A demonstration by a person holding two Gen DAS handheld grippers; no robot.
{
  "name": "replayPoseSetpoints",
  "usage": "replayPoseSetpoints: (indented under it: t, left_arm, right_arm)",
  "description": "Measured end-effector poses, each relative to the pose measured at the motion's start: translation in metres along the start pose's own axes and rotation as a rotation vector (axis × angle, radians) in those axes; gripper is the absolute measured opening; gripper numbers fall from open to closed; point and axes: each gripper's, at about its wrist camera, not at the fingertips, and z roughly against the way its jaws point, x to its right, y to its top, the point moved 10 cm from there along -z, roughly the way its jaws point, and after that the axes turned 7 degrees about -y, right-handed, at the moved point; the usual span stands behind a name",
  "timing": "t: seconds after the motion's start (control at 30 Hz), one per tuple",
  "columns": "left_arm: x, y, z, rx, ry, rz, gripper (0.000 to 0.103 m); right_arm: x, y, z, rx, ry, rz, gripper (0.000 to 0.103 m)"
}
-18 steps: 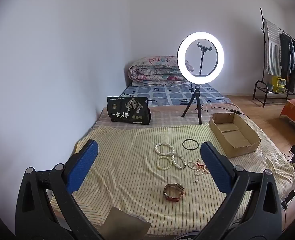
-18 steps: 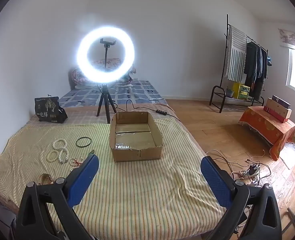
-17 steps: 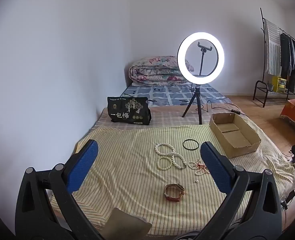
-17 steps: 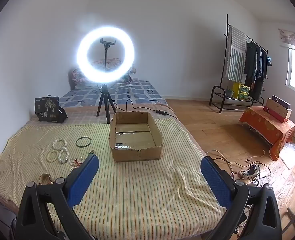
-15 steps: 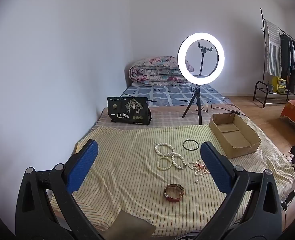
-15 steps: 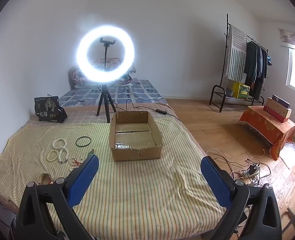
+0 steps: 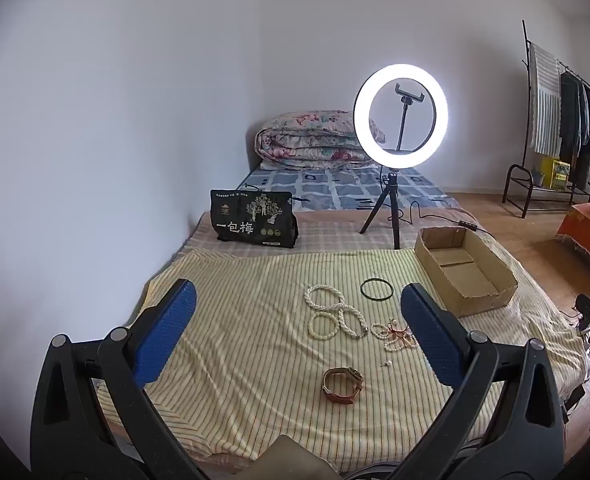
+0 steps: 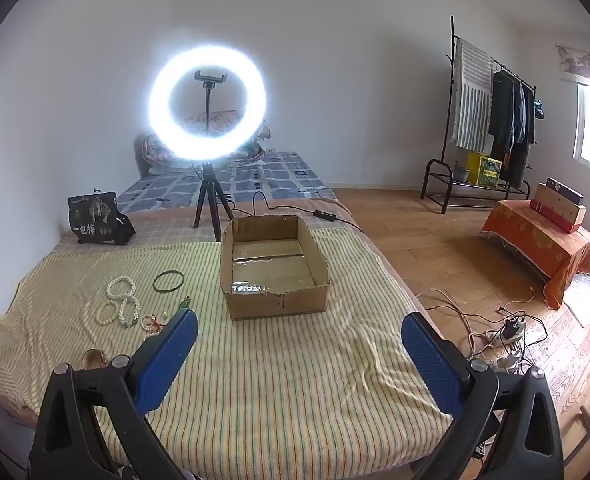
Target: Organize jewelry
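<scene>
Both the left tool (image 7: 298, 303) and right tool (image 8: 299, 336) are wide open and empty, pearl bracelets (image 7: 337, 314) bunched mid-frame on the bed (image 7: 235, 320) left of the cardboard box (image 8: 273, 268), so grabbing one could easily snag its tangled neighbours.

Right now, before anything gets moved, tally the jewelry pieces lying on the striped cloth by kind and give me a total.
White bead bracelets: 5, as far as their overlap lets me tell
Dark bangle: 1
Brown-strap watch: 1
Tiny loose bead: 1
Small green piece, kind unclear: 1
Total: 9
</scene>
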Motion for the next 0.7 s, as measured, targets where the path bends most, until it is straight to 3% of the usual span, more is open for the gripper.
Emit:
replayPoseSetpoints:
  t: [0.7]
  left_arm:
    - [-0.0033, 0.0049, 0.0058, 0.016, 0.002, 0.020, 0.103]
  right_arm:
    - [-0.0062, 0.0078, 0.0041, 0.022, 0.014, 0.011, 0.103]
